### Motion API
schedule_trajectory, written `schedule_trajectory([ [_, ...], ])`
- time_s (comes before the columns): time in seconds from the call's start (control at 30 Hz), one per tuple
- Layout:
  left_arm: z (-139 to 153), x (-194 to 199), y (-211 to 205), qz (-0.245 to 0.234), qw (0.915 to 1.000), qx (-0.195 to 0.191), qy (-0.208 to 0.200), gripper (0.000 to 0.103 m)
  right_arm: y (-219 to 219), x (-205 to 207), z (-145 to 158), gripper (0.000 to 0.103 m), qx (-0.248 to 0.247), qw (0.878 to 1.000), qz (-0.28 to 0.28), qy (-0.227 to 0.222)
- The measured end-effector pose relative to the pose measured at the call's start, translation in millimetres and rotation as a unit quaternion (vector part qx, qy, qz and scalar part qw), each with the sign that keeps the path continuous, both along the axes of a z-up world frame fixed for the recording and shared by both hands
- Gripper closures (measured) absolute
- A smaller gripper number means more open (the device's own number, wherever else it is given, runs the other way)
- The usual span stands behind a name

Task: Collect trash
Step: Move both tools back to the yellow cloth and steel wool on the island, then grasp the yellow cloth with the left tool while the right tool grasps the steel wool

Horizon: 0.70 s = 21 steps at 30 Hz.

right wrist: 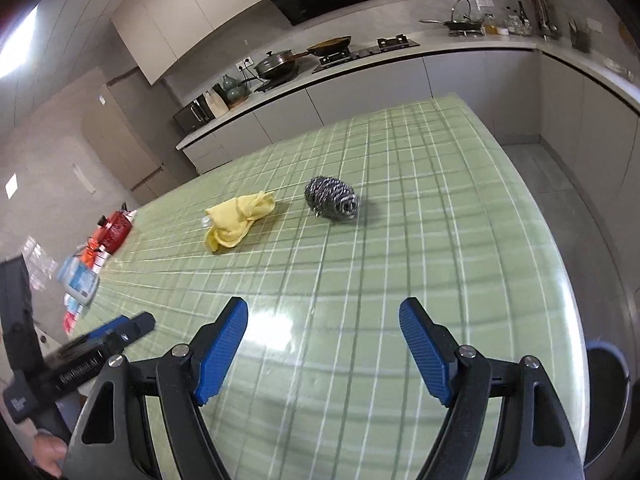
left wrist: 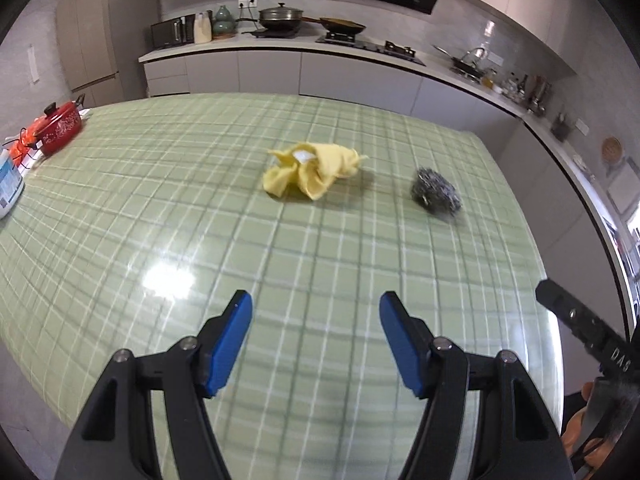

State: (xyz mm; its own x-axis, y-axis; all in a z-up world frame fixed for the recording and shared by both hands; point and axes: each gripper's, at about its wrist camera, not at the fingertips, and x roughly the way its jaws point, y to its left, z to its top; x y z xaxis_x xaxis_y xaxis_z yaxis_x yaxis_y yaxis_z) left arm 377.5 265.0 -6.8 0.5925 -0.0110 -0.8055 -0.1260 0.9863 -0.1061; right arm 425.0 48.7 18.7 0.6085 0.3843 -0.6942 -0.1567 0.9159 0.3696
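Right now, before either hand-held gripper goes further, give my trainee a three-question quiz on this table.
1. True or false: the left hand-held gripper is already holding the yellow cloth.
2. Multiple choice: in the left wrist view, the steel scourer lies where relative to the cloth? A) to its left B) to its right C) on top of it
3. Fill in: the red pot sits near the far ____ corner of the table in the left wrist view.

Key: 1 false, both it and the right hand-held gripper are open and empty. 2 B, and apart from it. 3 left.
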Motion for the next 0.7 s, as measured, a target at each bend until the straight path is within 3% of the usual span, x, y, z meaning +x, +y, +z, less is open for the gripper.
schedule_trajectory([
  [0.7, -37, 143, 21, -0.093, 0.9951, 0.020, 0.025, 0.035, 51, 148, -40, 0.023, -0.107, 0.994, -0.035, 0.000],
])
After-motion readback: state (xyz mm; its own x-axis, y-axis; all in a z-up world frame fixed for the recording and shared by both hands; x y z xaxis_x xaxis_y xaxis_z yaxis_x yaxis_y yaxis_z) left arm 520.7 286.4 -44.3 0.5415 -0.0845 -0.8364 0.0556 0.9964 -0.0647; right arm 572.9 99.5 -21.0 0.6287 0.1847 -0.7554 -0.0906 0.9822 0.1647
